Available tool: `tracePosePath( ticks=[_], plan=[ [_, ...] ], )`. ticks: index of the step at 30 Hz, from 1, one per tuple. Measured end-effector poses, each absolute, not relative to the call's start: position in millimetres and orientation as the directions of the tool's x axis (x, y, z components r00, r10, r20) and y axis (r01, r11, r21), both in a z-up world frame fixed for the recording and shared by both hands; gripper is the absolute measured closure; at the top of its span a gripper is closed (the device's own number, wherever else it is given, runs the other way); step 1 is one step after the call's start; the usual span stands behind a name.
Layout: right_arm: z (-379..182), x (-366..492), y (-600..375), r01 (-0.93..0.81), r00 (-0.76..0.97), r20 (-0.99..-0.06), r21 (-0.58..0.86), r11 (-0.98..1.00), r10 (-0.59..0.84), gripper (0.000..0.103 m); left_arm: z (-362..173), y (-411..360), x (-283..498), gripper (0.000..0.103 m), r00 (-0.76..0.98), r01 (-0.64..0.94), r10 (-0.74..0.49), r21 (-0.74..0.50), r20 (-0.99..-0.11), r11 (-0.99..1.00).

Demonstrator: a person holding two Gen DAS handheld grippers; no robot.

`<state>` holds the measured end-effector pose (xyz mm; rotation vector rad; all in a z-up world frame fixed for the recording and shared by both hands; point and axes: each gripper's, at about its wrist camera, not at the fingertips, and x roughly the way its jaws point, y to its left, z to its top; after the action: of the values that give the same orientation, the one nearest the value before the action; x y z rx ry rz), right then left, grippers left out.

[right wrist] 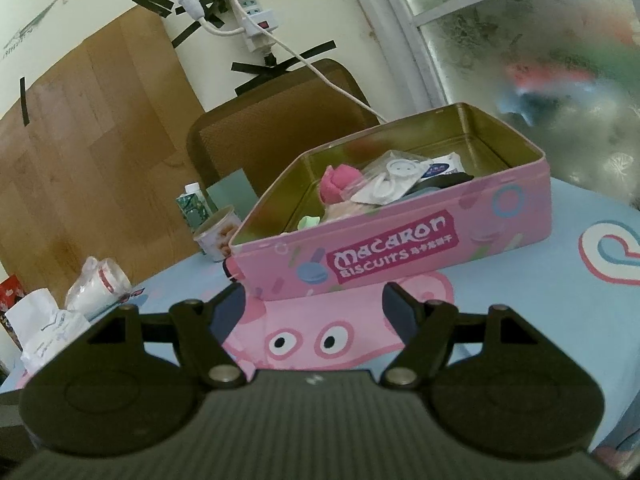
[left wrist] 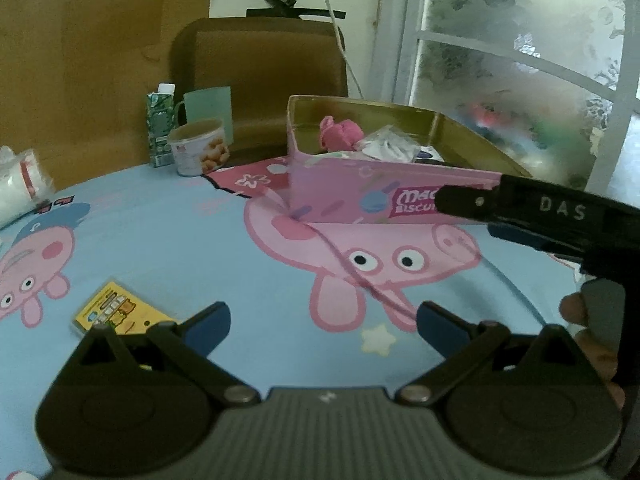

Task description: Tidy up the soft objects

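Ahead of the right claw (right wrist: 313, 307), spread and empty: pink tin (right wrist: 400, 256) reading "Macaron Biscuits", pink soft toy (right wrist: 340, 184) inside, other contents partly hidden. Left claw (left wrist: 322, 322) spread too, yellow card (left wrist: 120, 312) just left, print illegible.

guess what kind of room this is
Probably a home living or dining area: a table with a cartoon-pig tablecloth, a macaron biscuit tin holding small items, and a brown chair by a frosted window.
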<state>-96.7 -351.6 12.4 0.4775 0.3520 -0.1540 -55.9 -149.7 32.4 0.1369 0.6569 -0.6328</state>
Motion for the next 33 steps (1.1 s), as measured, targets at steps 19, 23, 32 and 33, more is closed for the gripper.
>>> tracePosePath(
  ticks=[19, 23, 32, 33],
  plan=[
    [10, -94, -348, 0.224, 0.924, -0.378, 0.416, 0.881, -0.057, 0.025, 31, -135, -49, 0.0, 0.641, 0.538, -0.466, -0.077, -0.61, 0.84],
    [7, -90, -346, 0.222, 0.92, -0.388, 0.411, 0.884, -0.05, 0.025, 30, -125, -45, 0.0, 0.651, 0.506, -0.447, -0.087, -0.613, 0.858],
    [-6, -77, -331, 0.179, 0.893, -0.449, 0.386, 0.905, 0.015, 0.025, 31, -70, -27, 0.0, 0.738, 0.369, -0.344, -0.078, -0.58, 0.926],
    [-7, -76, -327, 0.161, 0.889, -0.456, 0.38, 0.911, 0.033, 0.025, 30, -58, -23, 0.0, 0.758, 0.326, -0.305, -0.069, -0.577, 0.943]
  ],
)
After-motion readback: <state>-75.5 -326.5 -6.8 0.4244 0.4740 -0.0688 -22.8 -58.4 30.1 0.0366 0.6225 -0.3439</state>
